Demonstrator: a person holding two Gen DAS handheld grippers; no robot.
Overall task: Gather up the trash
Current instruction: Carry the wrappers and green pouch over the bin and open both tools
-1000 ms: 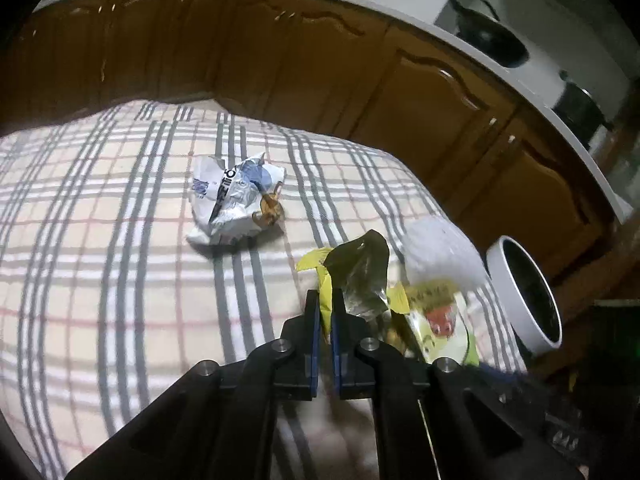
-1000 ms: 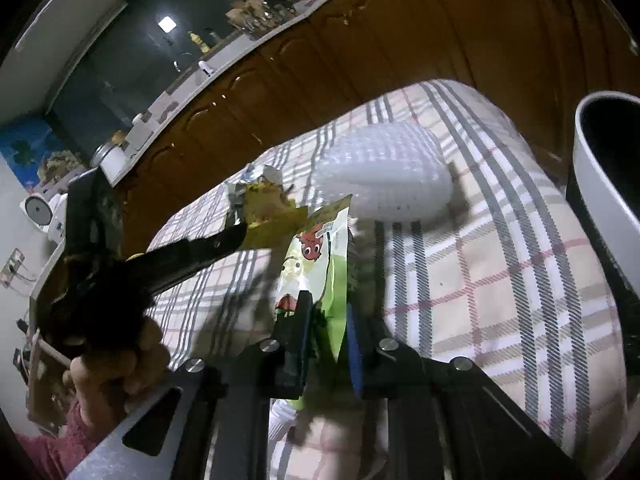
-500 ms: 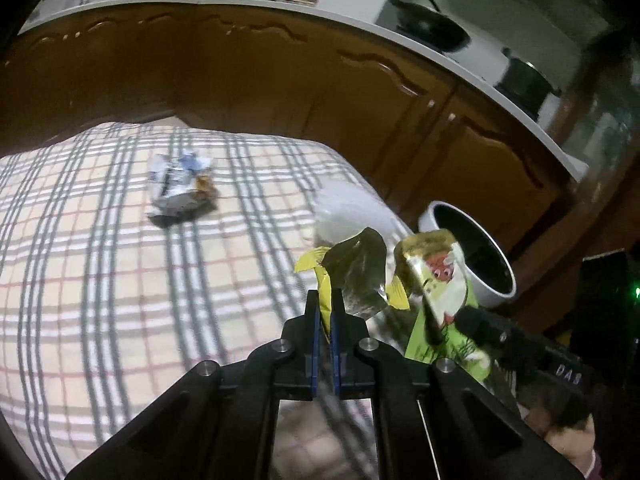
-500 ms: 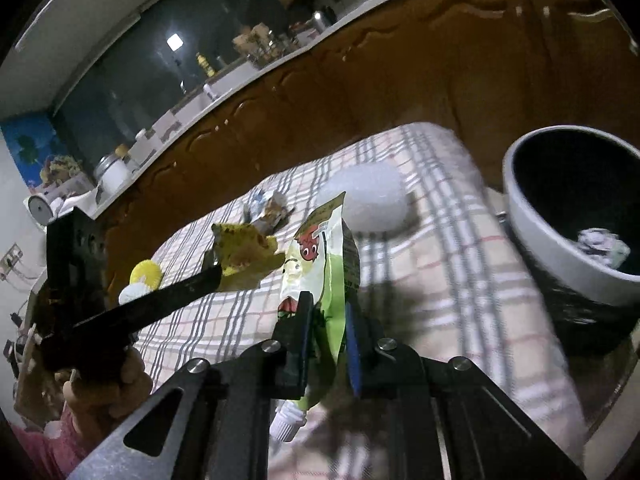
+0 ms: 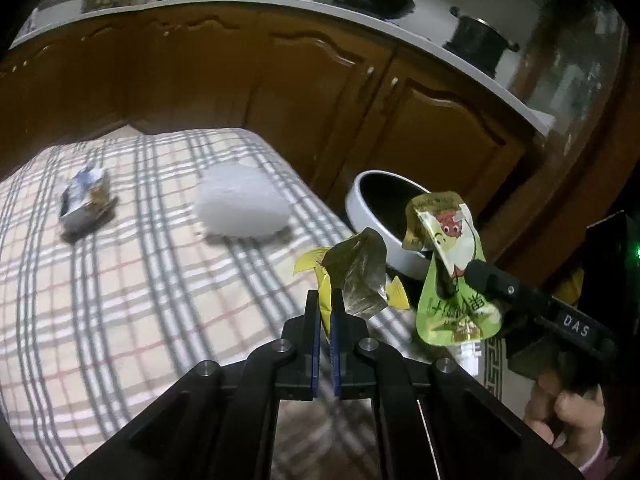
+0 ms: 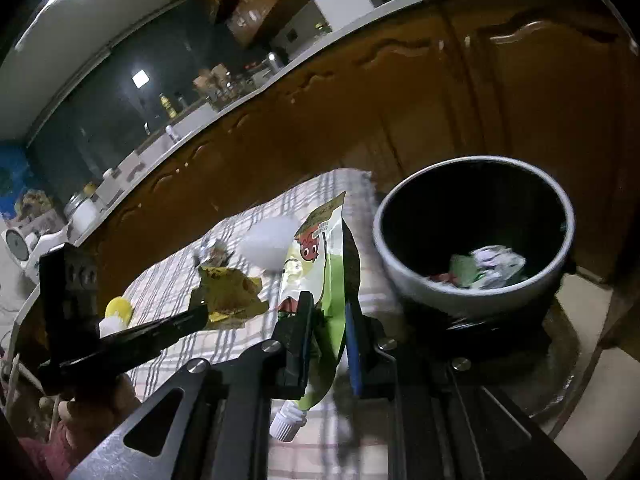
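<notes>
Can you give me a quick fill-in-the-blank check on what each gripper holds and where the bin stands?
1. The left gripper is shut on a crumpled ____ wrapper.
2. The right gripper holds a green pouch with a ____ screw cap.
3. The bin already holds some ____.
4. The white foam net lies on the ____ tablecloth.

Missing words: yellow; white; trash; checked
</notes>
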